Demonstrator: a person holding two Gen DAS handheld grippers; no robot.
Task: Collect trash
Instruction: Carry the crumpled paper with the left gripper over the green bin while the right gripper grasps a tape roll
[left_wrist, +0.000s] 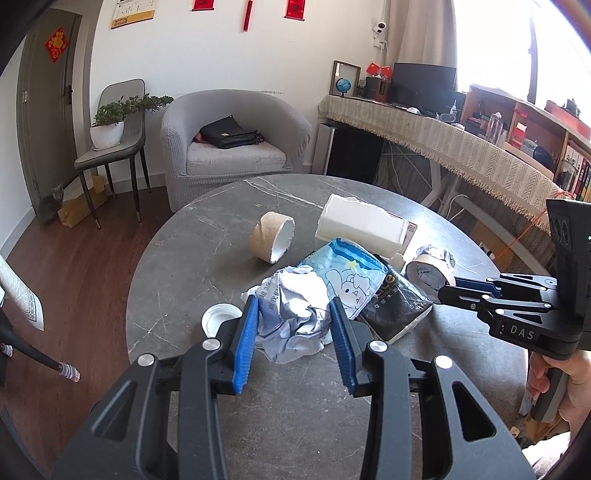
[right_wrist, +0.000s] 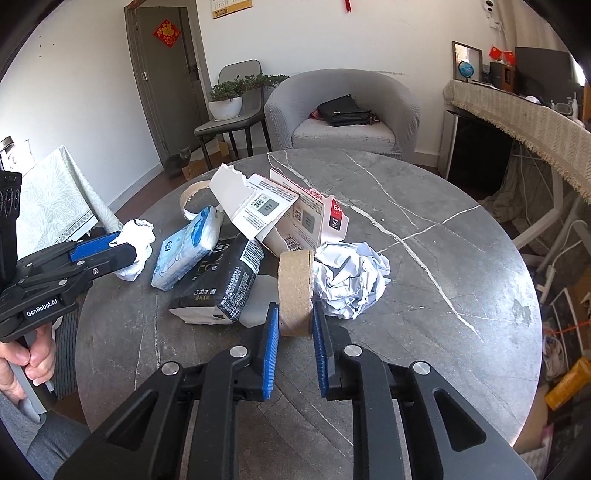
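**Both tongs closing on trash at the near edge of the pile**

A crumpled paper wad (left_wrist: 295, 314) is sitting between the blue pads of the left tongs (left_wrist: 293, 325), which are gripping it at a middling width; seen from the right wrist, the same wad (right_wrist: 135, 251) is bulging out past the fingertips. A cardboard tape core (right_wrist: 295, 291) is standing on edge on the tabletop (right_wrist: 443, 258), its round face turned sideways, so its narrow width is lying across the right tongs (right_wrist: 295, 321). Those are narrowed around it, the pads touching or nearly touching its flat sides; I cannot tell whether they are pressing.

The core is lying at twelve o'clock from the right tongs, and the right hand is the nearer one. At one o'clock a second paper ball (right_wrist: 351, 280) is resting against the core. At ten to eleven o'clock, a tissue pack (right_wrist: 184, 251), a black packet (right_wrist: 225, 284) and torn white cartons (right_wrist: 258, 206) are waiting.
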